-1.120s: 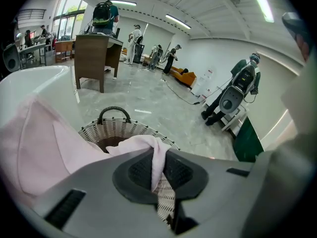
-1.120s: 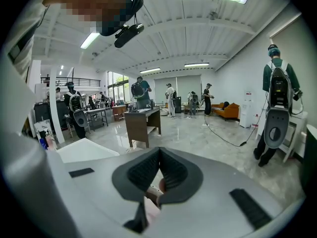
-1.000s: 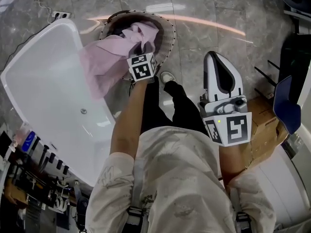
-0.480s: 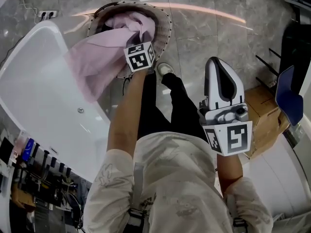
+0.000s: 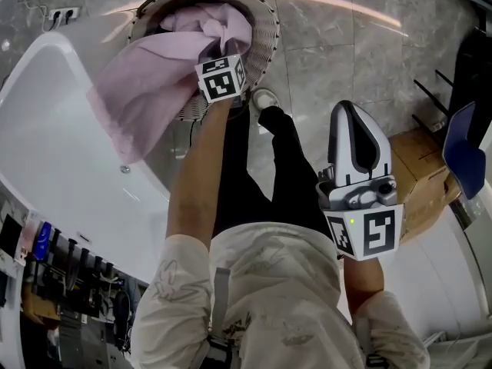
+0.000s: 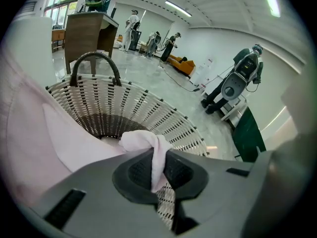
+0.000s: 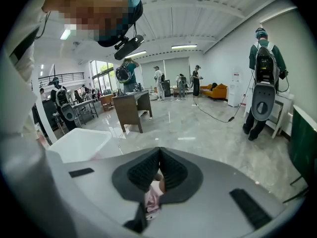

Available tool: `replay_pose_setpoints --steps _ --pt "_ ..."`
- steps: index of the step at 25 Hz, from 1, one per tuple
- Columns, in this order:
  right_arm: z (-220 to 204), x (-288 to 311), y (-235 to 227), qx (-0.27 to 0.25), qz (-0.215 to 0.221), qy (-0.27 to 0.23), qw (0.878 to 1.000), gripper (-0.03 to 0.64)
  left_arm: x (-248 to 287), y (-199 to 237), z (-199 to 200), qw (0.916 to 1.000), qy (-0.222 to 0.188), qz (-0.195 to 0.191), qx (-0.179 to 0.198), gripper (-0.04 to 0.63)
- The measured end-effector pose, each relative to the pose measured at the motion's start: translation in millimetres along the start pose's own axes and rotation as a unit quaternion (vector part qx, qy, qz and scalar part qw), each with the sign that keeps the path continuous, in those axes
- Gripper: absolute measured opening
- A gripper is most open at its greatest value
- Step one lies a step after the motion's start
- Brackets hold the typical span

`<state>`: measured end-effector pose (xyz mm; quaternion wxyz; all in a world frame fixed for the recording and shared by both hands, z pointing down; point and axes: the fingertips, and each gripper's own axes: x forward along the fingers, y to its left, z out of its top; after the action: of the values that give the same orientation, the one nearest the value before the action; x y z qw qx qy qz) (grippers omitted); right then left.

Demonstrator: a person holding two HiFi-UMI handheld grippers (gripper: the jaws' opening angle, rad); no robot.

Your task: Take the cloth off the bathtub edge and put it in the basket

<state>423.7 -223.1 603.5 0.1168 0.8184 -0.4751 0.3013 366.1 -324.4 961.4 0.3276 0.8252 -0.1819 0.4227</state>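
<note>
- As the left tool (image 6: 154, 166) has kept moving forward over the last second, it now hangs over the near rim of the basket (image 5: 267, 37), where a moment ago it was just short of that rim.
- Its jaws are almost together, pinching a twisted fold of the pink cloth (image 5: 146, 83) between the pads. That hold has not loosened.
- The bunched upper part of the cloth lies inside the basket.
- A long tail runs out over the basket's left rim and lies draped across the edge of the white bathtub (image 5: 54, 129), which stands just beside the basket.
- Compared with a second ago, a little more of the cloth appears gathered in the basket and a little less spread on the bathtub. The tail has not yet come free.
- The right tool (image 7: 159, 152) has its jaws closed on each other and holds nothing. I have it raised at my right side, well apart from the basket, much as before.
- I judge the carry nearly done but the task not finished.
- If I let go now, the tail would likely stay over the bathtub edge or hang outside the basket.
- I think the cloth needs drawing farther across the basket before I release it.
</note>
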Motion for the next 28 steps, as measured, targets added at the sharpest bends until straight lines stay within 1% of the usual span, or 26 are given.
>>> replay_pose_setpoints --steps 4,10,11,15,21,23,25,28 --pt "-12.7 2.9 -1.2 0.007 -0.003 0.008 1.0 -0.011 11.6 6.4 -15.4 0.9999 0.017 0.002 0.002 0.031" --pt "-15.1 1.1 1.0 0.011 -0.006 0.006 1.0 -0.011 10.9 17.8 -28.8 0.999 0.043 0.008 -0.005 0.034" --pt "-14.9 0.1 1.6 0.012 -0.006 0.005 1.0 -0.011 9.2 19.4 -31.3 0.9988 0.048 0.01 -0.005 0.045" --pt "-13.4 -2.1 3.5 0.011 -0.003 0.001 1.0 -0.011 4.8 20.6 -38.3 0.9978 0.065 0.012 -0.006 0.127" --pt "-7.0 -6.8 7.4 0.003 0.006 -0.006 1.0 -0.011 -5.3 22.2 -49.3 0.995 0.098 0.015 0.001 0.21" --pt "-2.7 -9.6 7.4 0.001 0.008 -0.01 1.0 -0.011 -10.3 22.3 -53.3 0.9941 0.107 0.017 -0.002 0.235" --pt "2.5 -12.6 8.3 -0.001 0.012 -0.015 1.0 -0.011 -17.2 22.3 -53.9 0.9939 0.108 0.02 -0.007 0.247" --pt "11.5 -17.5 12.1 -0.006 0.024 -0.026 0.999 -0.011 -33.6 22.2 -50.5 0.9941 0.105 0.026 -0.007 0.247"
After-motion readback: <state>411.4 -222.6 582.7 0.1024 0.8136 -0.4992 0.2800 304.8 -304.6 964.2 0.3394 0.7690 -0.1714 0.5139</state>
